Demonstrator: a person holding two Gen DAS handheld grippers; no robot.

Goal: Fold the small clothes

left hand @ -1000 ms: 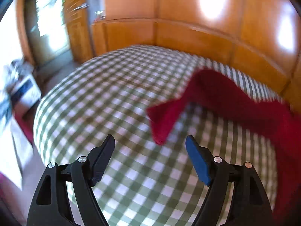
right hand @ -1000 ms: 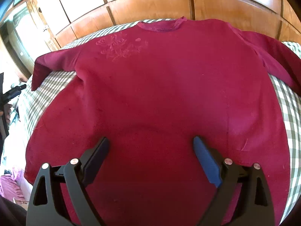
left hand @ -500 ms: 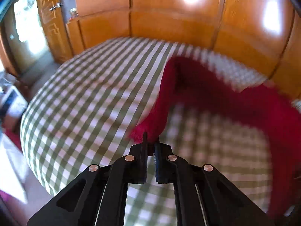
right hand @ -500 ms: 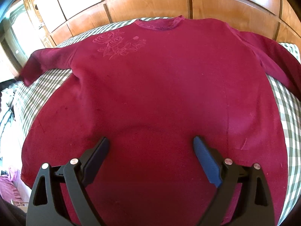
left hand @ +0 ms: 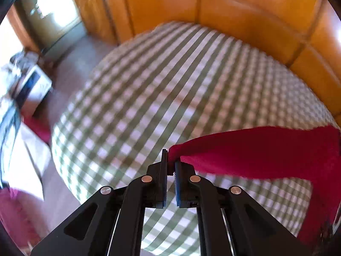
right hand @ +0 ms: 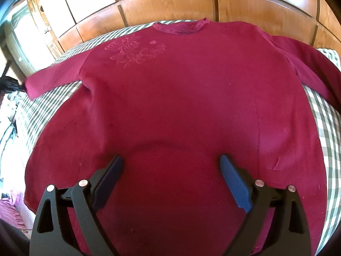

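A dark red long-sleeved sweater (right hand: pixel 181 98) with a raised rose pattern lies front up on a green-and-white checked bed (right hand: pixel 38 111), neck toward the wooden panelling. My left gripper (left hand: pixel 170 160) is shut on the cuff of its sleeve (left hand: pixel 255 151), which stretches taut to the right just above the checked cover (left hand: pixel 162 89). In the right wrist view that sleeve (right hand: pixel 53 79) reaches out to the left. My right gripper (right hand: pixel 170 166) hovers open over the lower middle of the sweater, nothing between its fingers.
Orange-brown wooden panels (right hand: pixel 170 2) run along the far side of the bed. Left of the bed are the floor, a bright doorway (left hand: pixel 53 15) and blurred clutter (left hand: pixel 25 85). Pink cloth (right hand: pixel 10 213) lies beside the bed at lower left.
My left gripper went from open beside the sleeve end to shut on its cuff, then drew it outward so the sleeve is now stretched straight. The right gripper stayed still and open.
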